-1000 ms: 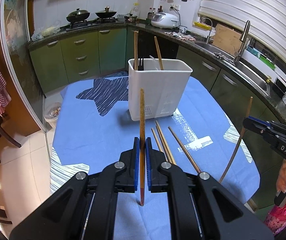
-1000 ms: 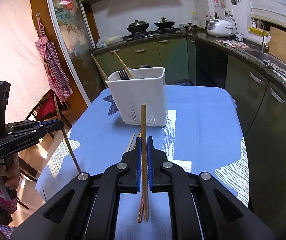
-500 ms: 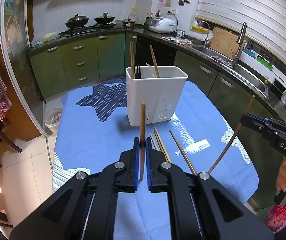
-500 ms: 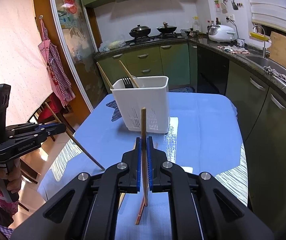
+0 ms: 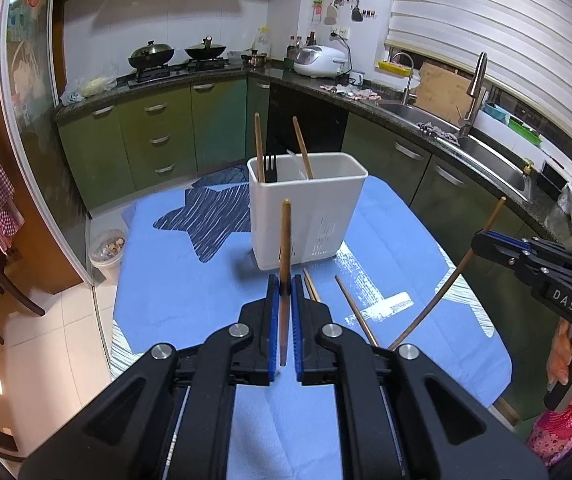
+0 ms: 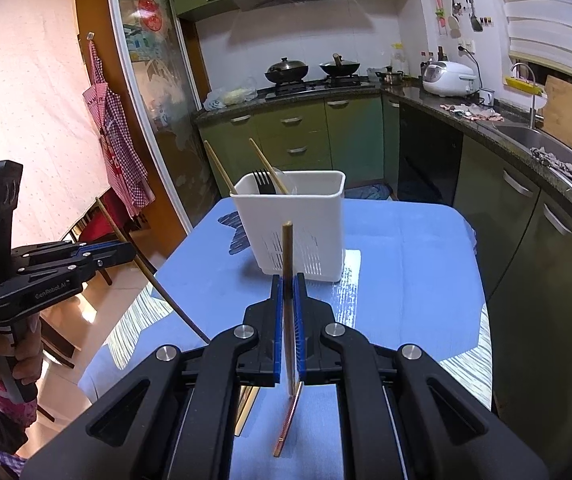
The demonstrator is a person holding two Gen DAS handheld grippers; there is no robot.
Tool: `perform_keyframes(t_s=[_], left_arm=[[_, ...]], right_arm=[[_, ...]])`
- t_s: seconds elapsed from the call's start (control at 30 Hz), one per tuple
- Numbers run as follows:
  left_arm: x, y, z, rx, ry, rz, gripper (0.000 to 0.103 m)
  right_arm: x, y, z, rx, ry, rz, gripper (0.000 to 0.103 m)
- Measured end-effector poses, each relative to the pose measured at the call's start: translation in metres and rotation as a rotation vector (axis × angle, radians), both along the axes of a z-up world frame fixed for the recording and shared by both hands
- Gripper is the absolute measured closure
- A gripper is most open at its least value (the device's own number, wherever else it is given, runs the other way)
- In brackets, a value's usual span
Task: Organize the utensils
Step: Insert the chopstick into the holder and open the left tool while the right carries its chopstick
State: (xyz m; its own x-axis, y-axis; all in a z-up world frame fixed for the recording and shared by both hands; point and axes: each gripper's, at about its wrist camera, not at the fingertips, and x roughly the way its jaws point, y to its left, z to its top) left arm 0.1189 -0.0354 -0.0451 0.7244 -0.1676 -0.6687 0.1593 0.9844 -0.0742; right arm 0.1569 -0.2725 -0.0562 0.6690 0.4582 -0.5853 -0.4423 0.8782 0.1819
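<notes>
Gripping 1 chopstick (image 5: 284, 240) each — left claw (image 5: 283, 284), right claw (image 6: 288, 284) clamped shut, white caddy (image 5: 308, 208) just beyond.

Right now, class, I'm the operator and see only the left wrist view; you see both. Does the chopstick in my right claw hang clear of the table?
Observer: Its reddish tip hangs below the right claw, over the blue cloth, and looks clear of it.
Operator: Is my left chopstick upright?
Observer: No. From the side, the left chopstick slants through the left claw, with its lower end toward the table.
Operator: Is the right claw properly closed?
Observer: Yes, its blue pads are shut on its chopstick partway along the shaft.
</notes>
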Motion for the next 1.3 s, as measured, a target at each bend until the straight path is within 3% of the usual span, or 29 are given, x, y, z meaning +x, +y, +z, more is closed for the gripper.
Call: perform_keyframes(t_s=[0.33, 0.87, 1.1, 1.3], left_arm=[[0.002, 0.001, 0.040, -0.021, -0.042, -0.023, 0.097], [0.019, -0.022, 0.116, -0.005, -0.189, -0.032, 0.097], [0.048, -0.028, 0.142, -0.005, -0.263, 0.009, 0.097], [0.090, -0.031, 0.140, -0.016, -0.271, 0.033, 0.097]], right_arm=[[0.005, 0.002, 0.007, -0.001, -0.006, 0.006, 0.097], [0.018, -0.004, 0.003, 0.016, 0.010, 0.006, 0.097], [0.022, -0.010, 0.000, 0.020, 0.015, 0.003, 0.097], [0.027, -0.015, -0.003, 0.026, 0.023, -0.006, 0.097]])
